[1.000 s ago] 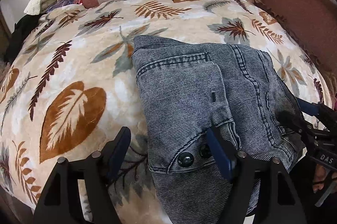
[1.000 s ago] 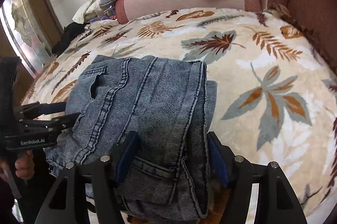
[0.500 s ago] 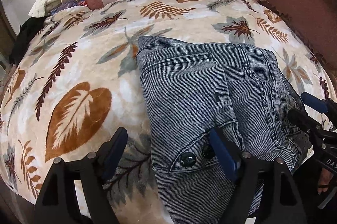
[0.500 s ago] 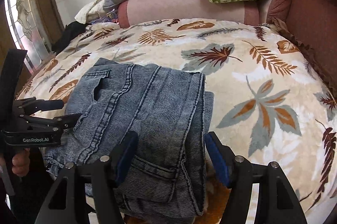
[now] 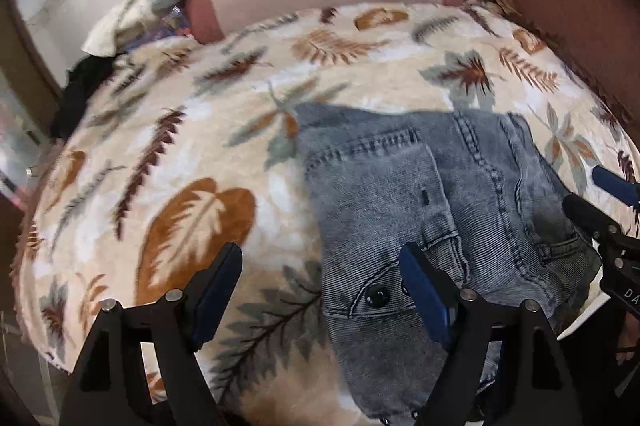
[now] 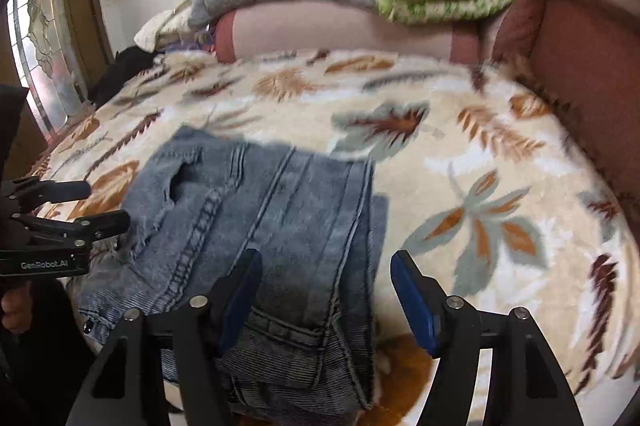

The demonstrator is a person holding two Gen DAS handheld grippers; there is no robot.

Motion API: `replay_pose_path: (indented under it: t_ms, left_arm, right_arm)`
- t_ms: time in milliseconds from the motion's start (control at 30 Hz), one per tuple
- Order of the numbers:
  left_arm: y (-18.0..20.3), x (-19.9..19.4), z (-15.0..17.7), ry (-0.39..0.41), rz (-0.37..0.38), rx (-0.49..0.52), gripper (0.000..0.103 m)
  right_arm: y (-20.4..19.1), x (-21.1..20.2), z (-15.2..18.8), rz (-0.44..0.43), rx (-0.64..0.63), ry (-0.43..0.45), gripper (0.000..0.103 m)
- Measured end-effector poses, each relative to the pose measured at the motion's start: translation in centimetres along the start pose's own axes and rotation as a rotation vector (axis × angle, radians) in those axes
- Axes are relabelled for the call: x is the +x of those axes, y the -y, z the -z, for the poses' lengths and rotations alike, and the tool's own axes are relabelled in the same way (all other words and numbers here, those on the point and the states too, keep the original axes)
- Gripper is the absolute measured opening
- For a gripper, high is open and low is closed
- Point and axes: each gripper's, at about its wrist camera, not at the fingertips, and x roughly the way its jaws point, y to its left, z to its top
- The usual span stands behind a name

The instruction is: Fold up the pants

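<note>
The pants (image 5: pixel 432 226) lie folded in a compact bundle on the leaf-print blanket (image 5: pixel 180 153) of the bed, near its front edge. The bundle sits between both tools, its long axis running away from them. The left tool (image 5: pixel 320 294) stands wide open, its right finger over the buttoned waistband, gripping nothing. The right tool (image 6: pixel 326 296) is likewise wide open, straddling the bundle's right edge, holding nothing. Neither is clearly nearer.
</note>
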Motion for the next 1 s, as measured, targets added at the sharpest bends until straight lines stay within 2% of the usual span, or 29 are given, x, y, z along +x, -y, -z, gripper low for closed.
replay_pose_path:
  t_ms: [267, 500, 667, 1000]
  left_arm:
    - [1.4, -6.0, 0.5, 0.115, -0.042, 0.018, 0.081]
    - [0.6, -10.8, 0.6, 0.206, -0.091, 0.019, 0.082]
    - [-0.4, -12.6, 1.1, 0.223, -0.104, -0.013, 0.082]
    - [-2.4, -16.0, 1.9, 0.28, -0.15, -0.054, 0.082]
  right_arm:
    - [-2.0, -4.8, -0.4, 0.064, -0.07, 0.153, 0.07]
    - [-4.2, -7.1, -0.5, 0.106, -0.087, 0.151, 0.07]
    - [-6.4, -9.4, -1.5, 0.175, -0.165, 0.167, 0.07]
    - [-8.5, -13.8, -3.0, 0.192, -0.193, 0.214, 0.07]
